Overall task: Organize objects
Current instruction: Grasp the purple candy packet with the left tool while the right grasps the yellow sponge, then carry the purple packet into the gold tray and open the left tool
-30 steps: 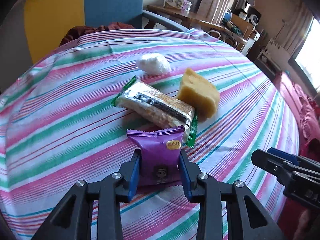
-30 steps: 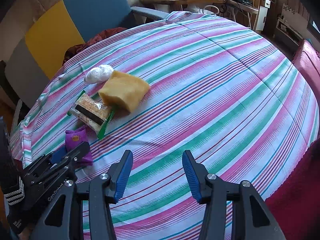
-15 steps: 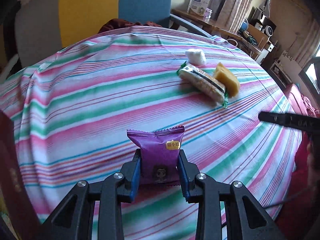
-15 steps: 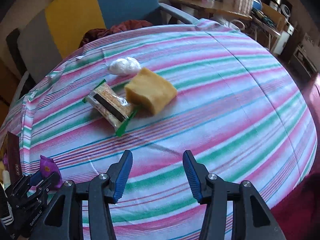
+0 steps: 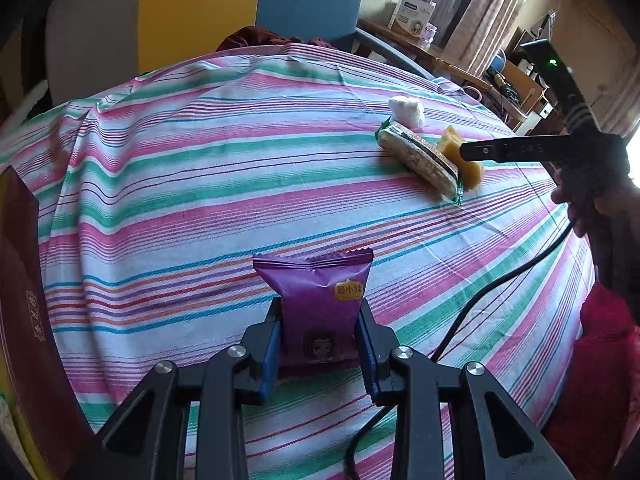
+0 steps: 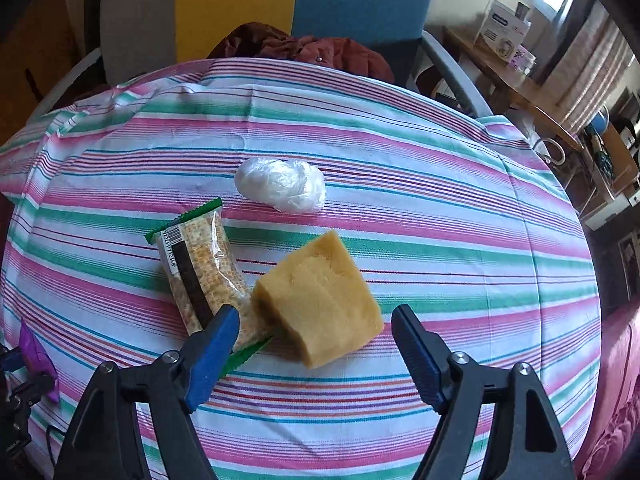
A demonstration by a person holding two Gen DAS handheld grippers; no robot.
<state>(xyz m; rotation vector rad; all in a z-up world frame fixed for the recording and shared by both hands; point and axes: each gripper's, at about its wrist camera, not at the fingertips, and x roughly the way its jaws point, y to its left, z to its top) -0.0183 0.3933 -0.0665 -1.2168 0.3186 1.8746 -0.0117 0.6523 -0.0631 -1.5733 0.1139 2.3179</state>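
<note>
Sponge point(image 6: 318, 296), yellow and lying mid-table with its long axis running toward the right gripper point(image 6: 314, 338), sits just ahead between jaws that have just been opening, while the left gripper point(image 5: 320, 344) clamps a purple packet point(image 5: 318, 300).

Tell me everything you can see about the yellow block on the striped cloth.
The yellow block looks like a porous sponge or cake: a chunky wedge with flat faces and sharp corners, unwrapped. It lies tilted on the striped tablecloth, one edge against the cracker packet, apart from the white wrapped ball. The right gripper hangs above it; its jaws have just been opening, straddle the block and do not touch it.
</note>
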